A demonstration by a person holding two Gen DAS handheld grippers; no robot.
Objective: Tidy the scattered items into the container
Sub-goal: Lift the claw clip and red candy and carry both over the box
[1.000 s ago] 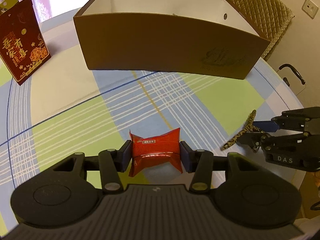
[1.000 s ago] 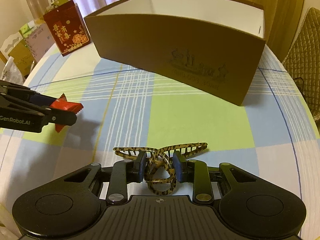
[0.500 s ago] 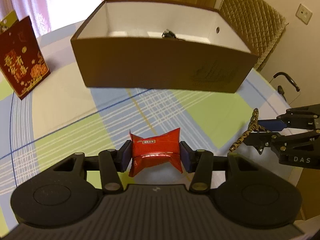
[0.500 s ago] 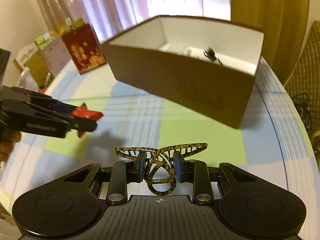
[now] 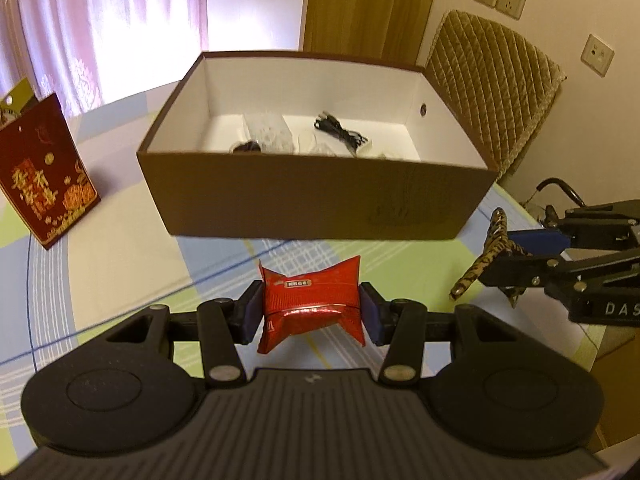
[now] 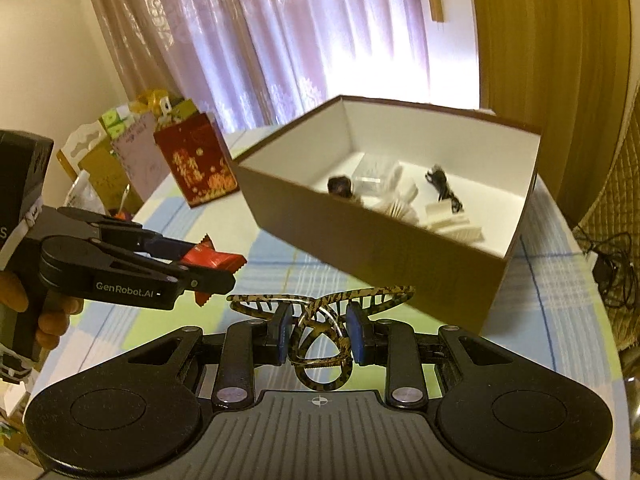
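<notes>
The red packet (image 5: pixel 312 304) is pinched between the pads of the left claw (image 5: pixel 311 312), held clear of the checked worktop (image 5: pixel 120 248) and short of the box (image 5: pixel 316 200). The hair clip (image 6: pixel 320 320), mottled brown, is clamped in the right claw (image 6: pixel 320 334), likewise off the worktop and near the box's front wall. The box stands open; a black cable (image 5: pixel 340 134) and pale wrapped items lie on its floor. A red gift bag (image 5: pixel 44 168) stands well apart on the left. Judged step: carrying both items to the box. The next move calls for bringing each claw above the rim, over bare floor, before letting go.
</notes>
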